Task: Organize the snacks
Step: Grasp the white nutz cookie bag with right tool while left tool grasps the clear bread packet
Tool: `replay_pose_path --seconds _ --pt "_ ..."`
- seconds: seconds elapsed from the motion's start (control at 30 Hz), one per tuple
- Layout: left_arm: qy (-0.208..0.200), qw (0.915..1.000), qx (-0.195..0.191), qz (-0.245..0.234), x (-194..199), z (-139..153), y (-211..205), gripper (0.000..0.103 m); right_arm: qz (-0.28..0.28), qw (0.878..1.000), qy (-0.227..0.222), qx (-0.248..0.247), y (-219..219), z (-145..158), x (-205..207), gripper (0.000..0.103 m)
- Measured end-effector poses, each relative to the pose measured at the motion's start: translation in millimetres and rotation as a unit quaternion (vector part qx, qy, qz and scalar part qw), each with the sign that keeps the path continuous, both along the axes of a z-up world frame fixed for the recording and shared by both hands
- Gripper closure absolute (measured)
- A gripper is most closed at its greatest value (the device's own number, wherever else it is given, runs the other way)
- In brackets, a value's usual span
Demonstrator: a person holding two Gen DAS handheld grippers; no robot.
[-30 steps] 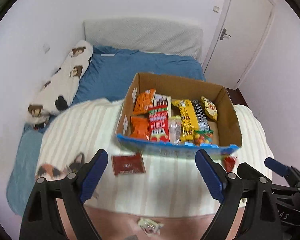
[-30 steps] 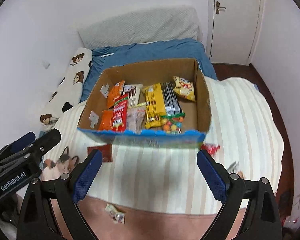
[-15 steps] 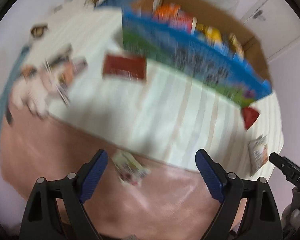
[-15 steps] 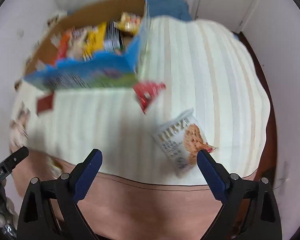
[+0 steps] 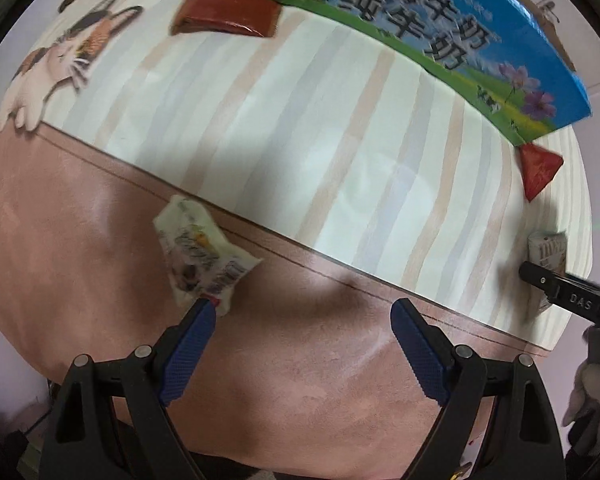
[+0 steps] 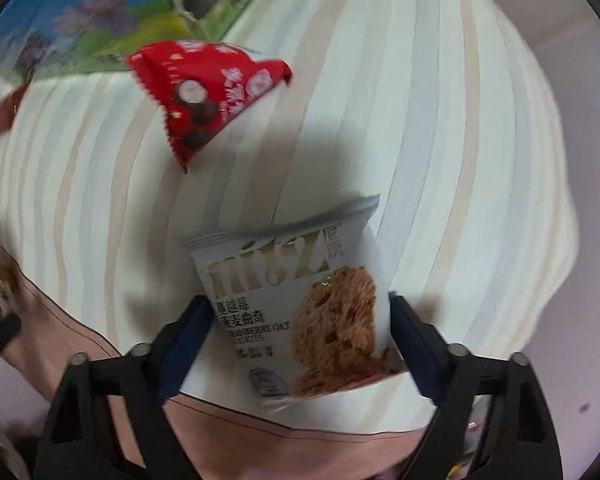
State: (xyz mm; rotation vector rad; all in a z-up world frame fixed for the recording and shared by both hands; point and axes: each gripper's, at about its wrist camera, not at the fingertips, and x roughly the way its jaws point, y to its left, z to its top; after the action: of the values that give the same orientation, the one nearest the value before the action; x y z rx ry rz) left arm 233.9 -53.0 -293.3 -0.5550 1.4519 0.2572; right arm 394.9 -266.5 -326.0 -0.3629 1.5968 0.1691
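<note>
Right tongs (image 6: 300, 312), just closing, bracket the cookie packet (image 6: 300, 312).

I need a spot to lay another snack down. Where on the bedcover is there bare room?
The widest free patch is the striped cover between the milk carton box, the brown packet and the pink border. It is crowded at the right edge, around the red packet and the cookie packet.
</note>
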Motion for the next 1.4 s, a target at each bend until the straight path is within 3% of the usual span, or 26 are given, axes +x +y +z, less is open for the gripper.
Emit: replay_pose_path --seconds 0.2,0.3,0.43,0.63,0.7,0.73,0.77,0.8,1.07,1.4 --pt "-0.01 0.9971 -0.017 0.074 -28 16 43 0.013 -0.054 0.993 -0.008 0.102 15 5 -29 0.023" --pt "0.011 0.9936 -0.027 0.109 -44 8 69 0.013 -0.067 0.987 -0.007 0.144 35 -2 -51 0.023" --pt "0.029 0.9856 -0.075 0.149 -56 -11 95 0.013 -0.093 0.979 -0.001 0.18 46 -13 -67 0.023" --pt "0.04 0.984 -0.115 0.13 -32 -33 92 0.013 -0.1 0.976 -0.001 0.193 52 -19 -85 0.023" --pt "0.038 0.9863 -0.103 0.124 -25 -39 91 0.014 -0.101 0.976 -0.001 0.193 58 -15 -89 0.023" --pt "0.033 0.9892 -0.083 0.116 -21 -40 88 0.021 -0.101 0.976 -0.002 0.192 57 -14 -91 0.023" --pt "0.027 0.9922 -0.069 0.1 -15 -41 88 0.04 -0.1 0.977 -0.003 0.189 59 -13 -86 0.023" --pt "0.034 0.9946 -0.054 0.082 -10 -43 82 0.05 -0.099 0.978 -0.005 0.184 65 -14 -84 0.023" --pt "0.021 0.9997 0.004 0.01 -5 -37 59 0.051 -0.068 0.989 -0.04 0.124 97 -20 -89 0.026" --pt "-0.031 0.9973 0.034 -0.056 5 7 40 0.052 -0.121 0.977 -0.077 0.159 84 6 -106 0.031"
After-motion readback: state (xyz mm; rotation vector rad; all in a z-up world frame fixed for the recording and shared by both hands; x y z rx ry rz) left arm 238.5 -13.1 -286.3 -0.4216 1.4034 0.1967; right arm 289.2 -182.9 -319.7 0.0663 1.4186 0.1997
